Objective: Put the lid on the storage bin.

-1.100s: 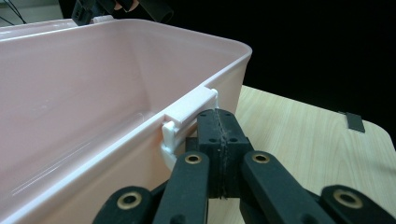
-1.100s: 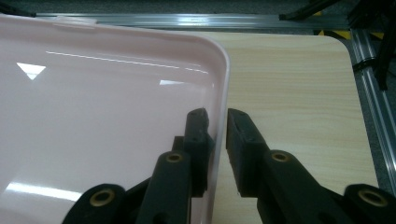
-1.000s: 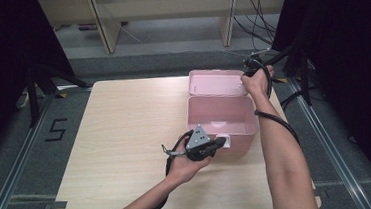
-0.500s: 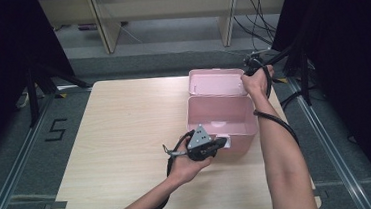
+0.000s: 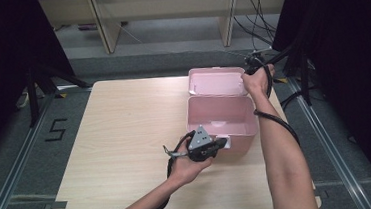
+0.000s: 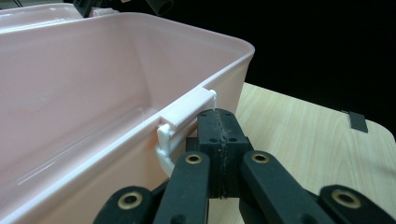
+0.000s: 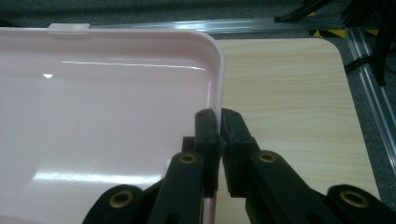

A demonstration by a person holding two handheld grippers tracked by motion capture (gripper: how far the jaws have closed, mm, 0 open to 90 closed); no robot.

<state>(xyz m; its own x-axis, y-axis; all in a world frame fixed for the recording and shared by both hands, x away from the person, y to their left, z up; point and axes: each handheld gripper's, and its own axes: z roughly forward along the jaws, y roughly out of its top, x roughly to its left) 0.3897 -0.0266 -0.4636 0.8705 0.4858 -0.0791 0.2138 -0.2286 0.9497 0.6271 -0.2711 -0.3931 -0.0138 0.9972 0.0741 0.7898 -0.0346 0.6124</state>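
An open pink box [image 5: 244,139] stands on the right half of the table, its lid [image 5: 217,82] thrown back. My left gripper [image 5: 223,142] is at the box's front wall. In the left gripper view it [image 6: 218,116] is shut, pads together, tips touching the right end of the white latch [image 6: 184,116] under the rim of the box [image 6: 93,84]. My right gripper [image 5: 252,65] is at the lid's far right corner. In the right gripper view its jaws have just been closing, and the right gripper [image 7: 218,117] now pinches the side rim of the lid [image 7: 107,107].
The wooden table [image 5: 125,124] is bare to the left of the box and in front of it. Black stands and cables [image 5: 290,56] crowd the floor beyond the right corner. Shelving legs [image 5: 104,25] stand behind the table.
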